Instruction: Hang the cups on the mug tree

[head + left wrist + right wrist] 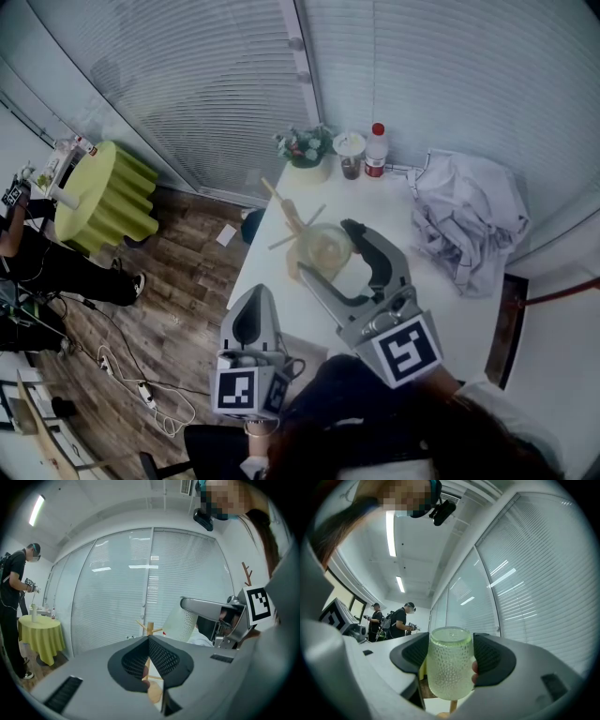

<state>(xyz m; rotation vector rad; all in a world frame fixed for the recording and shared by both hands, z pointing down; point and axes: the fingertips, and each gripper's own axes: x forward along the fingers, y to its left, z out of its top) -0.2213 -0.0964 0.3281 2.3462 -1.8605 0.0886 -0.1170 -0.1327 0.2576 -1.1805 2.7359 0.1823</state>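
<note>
My right hand-held gripper (450, 660) is clamped on the pale green dimpled glass cup (326, 248), holding it up right beside the wooden mug tree (289, 217) on the white counter (436, 281). Left hand-held gripper (149, 654) is closed, nothing in it.

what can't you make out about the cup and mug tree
- Glass cup: any handle, covered by pads of the right gripper in its view, blurred in head view.
- Mug tree: peg count, partly behind the cup in head view, trunk behind the shut left gripper in its view.
- Bottle label: too small, head view.
</note>
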